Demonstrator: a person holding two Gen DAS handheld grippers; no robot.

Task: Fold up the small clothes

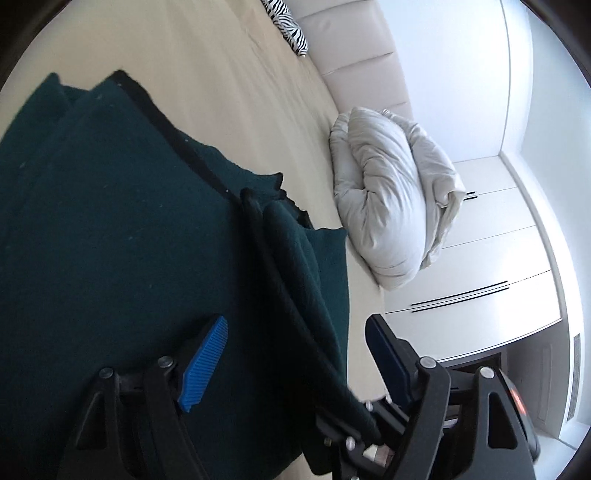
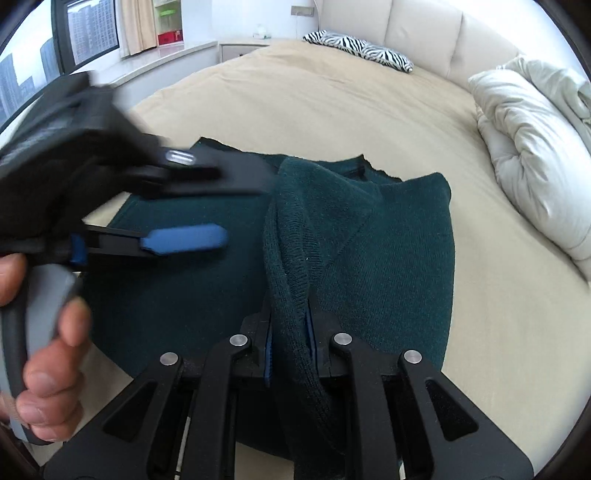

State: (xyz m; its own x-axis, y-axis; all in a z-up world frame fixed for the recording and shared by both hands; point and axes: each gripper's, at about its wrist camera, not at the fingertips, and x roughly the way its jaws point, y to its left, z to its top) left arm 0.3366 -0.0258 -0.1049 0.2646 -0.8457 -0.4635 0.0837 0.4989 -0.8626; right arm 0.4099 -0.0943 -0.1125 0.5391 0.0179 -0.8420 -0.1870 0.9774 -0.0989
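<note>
A dark green knit sweater point(image 2: 388, 258) lies on the beige bed point(image 2: 332, 110); it also shows in the left wrist view point(image 1: 110, 221). My right gripper point(image 2: 290, 332) is shut on a sleeve or folded edge of the sweater point(image 2: 291, 258) and holds it up over the body. My left gripper point(image 1: 295, 343) is open, its blue pads point(image 1: 205, 362) wide apart over the sweater, with the lifted fold point(image 1: 295, 266) running between them. In the right wrist view the left gripper point(image 2: 184, 206) hovers blurred over the sweater's left part.
A bundled white duvet point(image 2: 535, 155) lies at the bed's right edge, also in the left wrist view point(image 1: 388, 199). A zebra-print pillow point(image 2: 362, 48) sits by the cream headboard point(image 2: 424, 26). White cabinets point(image 1: 480, 258) stand beside the bed. A window point(image 2: 55, 55) is at the left.
</note>
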